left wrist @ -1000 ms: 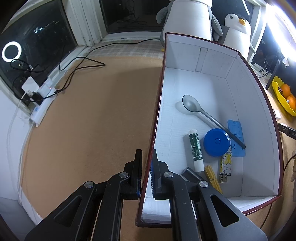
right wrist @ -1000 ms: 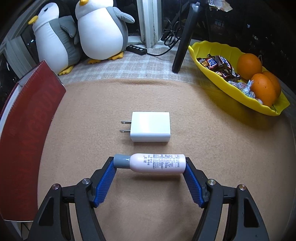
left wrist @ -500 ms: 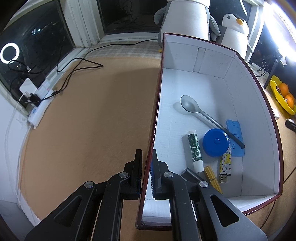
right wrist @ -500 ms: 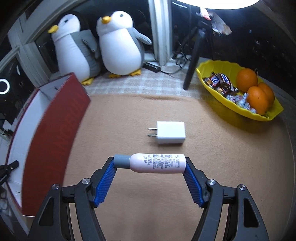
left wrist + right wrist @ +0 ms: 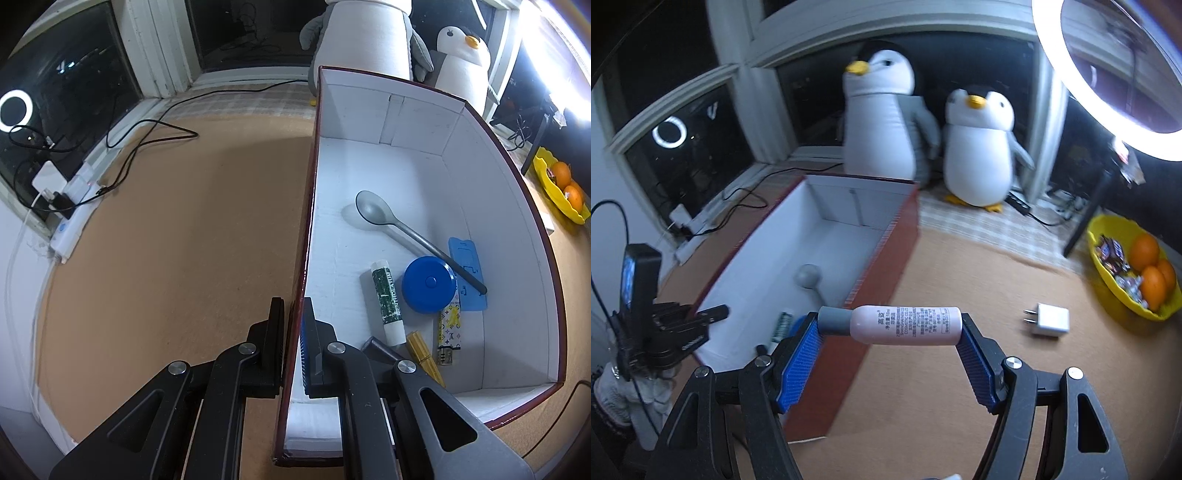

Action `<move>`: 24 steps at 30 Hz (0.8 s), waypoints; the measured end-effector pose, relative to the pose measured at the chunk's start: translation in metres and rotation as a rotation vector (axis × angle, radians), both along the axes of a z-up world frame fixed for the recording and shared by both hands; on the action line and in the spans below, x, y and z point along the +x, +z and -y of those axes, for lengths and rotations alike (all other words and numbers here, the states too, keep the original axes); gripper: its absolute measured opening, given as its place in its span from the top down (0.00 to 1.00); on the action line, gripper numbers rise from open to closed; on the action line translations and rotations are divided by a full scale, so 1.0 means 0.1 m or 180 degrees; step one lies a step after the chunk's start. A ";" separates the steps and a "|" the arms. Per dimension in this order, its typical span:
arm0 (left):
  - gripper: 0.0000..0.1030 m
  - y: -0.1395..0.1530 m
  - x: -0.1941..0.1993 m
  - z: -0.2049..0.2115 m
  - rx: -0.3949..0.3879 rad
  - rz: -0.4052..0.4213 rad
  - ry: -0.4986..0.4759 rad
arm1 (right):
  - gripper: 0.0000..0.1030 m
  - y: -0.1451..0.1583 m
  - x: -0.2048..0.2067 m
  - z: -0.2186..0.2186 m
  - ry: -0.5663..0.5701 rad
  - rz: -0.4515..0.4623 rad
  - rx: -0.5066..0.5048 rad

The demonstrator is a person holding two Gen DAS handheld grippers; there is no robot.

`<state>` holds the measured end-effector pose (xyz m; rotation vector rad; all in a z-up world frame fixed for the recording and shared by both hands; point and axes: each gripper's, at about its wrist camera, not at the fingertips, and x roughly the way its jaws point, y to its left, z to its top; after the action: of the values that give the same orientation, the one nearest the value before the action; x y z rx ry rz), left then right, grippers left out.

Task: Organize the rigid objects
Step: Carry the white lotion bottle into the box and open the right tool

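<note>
My left gripper (image 5: 293, 328) is shut on the left wall of the red box with a white inside (image 5: 417, 162). In the box lie a grey spoon (image 5: 402, 225), a blue round case (image 5: 428, 284), a green-white tube (image 5: 386, 295), a blue card (image 5: 467, 269) and a yellow lighter (image 5: 448, 328). My right gripper (image 5: 892, 339) is shut on a pink bottle with a grey cap (image 5: 901, 325), held lengthwise between the pads, high above the mat beside the box's (image 5: 886, 273) right wall. A white charger (image 5: 1049, 319) lies on the mat to the right.
Two plush penguins (image 5: 886, 122) stand behind the box. A yellow fruit bowl (image 5: 1130, 266) with oranges and sweets sits at the right. Cables and a power strip (image 5: 74, 214) lie along the window sill at the left. A ring light (image 5: 1108, 74) hangs at the upper right.
My right gripper has lifted the pink bottle off the mat and swung left towards the box; the charger is now far to the right. My left gripper keeps its hold on the box wall.
</note>
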<state>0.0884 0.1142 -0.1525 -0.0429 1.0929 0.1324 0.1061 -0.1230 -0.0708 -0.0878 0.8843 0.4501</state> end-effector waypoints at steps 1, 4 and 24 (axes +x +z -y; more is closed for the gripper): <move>0.94 0.00 0.00 0.00 -0.0004 0.0002 -0.0002 | 0.34 0.01 -0.02 -0.04 0.0034 0.0003 -0.0004; 0.94 -0.01 0.00 -0.01 -0.0017 0.0012 -0.0014 | 0.34 0.01 -0.07 -0.25 0.0169 0.0019 -0.0037; 0.94 -0.04 0.01 -0.04 -0.0115 0.0027 -0.0053 | 0.34 -0.15 -0.24 -0.98 0.0686 0.0000 -0.0327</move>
<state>0.0896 0.1182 -0.1568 -0.0667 1.0870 0.0973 0.0824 -0.0250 -0.0860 -0.2792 0.9018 0.6054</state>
